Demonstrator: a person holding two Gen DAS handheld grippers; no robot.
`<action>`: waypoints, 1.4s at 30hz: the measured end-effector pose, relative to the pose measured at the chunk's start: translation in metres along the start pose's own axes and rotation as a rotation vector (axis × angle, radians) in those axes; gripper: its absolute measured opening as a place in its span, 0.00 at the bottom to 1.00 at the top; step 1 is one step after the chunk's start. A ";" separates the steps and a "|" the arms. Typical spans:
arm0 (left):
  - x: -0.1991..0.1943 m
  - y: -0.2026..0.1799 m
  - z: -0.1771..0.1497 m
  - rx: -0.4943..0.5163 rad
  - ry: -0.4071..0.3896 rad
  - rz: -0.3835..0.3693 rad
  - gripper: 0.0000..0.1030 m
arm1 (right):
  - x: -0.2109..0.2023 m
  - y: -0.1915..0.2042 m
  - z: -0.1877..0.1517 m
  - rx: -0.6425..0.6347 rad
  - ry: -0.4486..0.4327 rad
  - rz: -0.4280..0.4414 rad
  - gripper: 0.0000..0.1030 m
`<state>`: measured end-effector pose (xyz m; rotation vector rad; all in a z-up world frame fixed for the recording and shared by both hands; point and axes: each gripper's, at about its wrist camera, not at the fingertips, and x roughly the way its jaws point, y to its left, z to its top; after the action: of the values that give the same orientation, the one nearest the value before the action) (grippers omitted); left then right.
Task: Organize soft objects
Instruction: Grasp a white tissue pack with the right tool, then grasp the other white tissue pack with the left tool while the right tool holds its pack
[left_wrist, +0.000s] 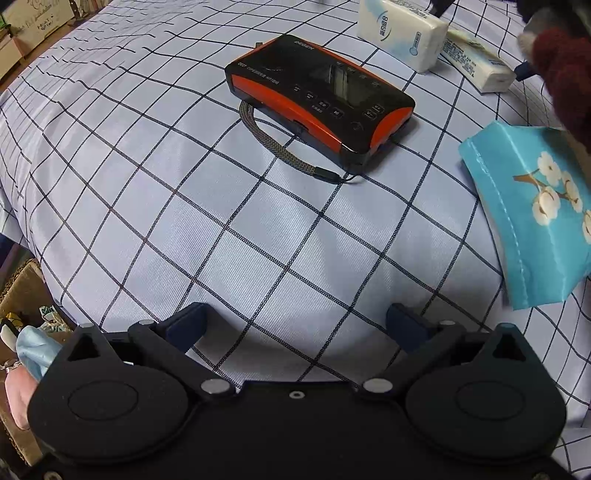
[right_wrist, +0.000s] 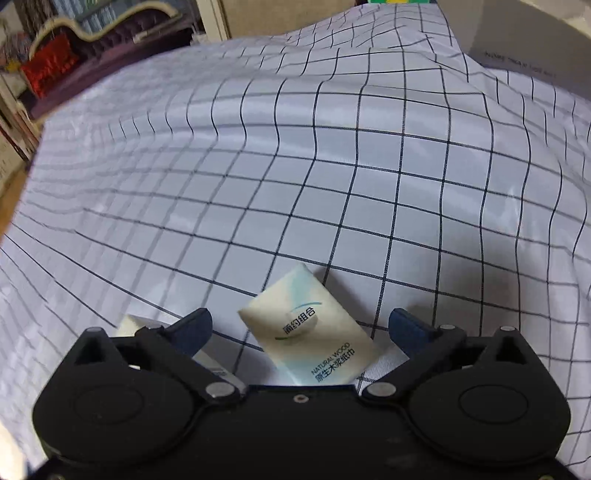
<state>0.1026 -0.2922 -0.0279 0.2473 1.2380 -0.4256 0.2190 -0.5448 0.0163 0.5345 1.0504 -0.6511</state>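
A home bedroom: checked bedsheet (right_wrist: 332, 166), carved wooden furniture (right_wrist: 92, 33).

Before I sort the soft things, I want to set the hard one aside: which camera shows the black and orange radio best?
The left wrist view. The radio lies whole and sharp on the checked sheet, wrist strap trailing toward the open left gripper. The right wrist view shows none of it, only a tissue pack between the open right gripper's fingers.

Radio (left_wrist: 320, 99) on checked sheet (left_wrist: 147, 177), tissue packs (left_wrist: 402, 33) behind, pouch (left_wrist: 532, 214) right.
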 end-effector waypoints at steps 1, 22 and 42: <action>0.000 0.000 0.000 -0.001 0.001 0.000 0.98 | 0.003 0.003 -0.002 -0.019 -0.002 -0.022 0.99; -0.002 0.002 0.004 -0.005 0.009 -0.001 0.98 | -0.015 -0.197 -0.031 0.232 0.041 -0.119 0.50; -0.028 0.004 0.007 0.068 -0.042 0.032 0.92 | -0.138 -0.185 -0.229 0.316 -0.083 0.061 0.50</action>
<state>0.1033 -0.2866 0.0011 0.3139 1.1779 -0.4434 -0.0999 -0.4858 0.0322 0.8035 0.8545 -0.7841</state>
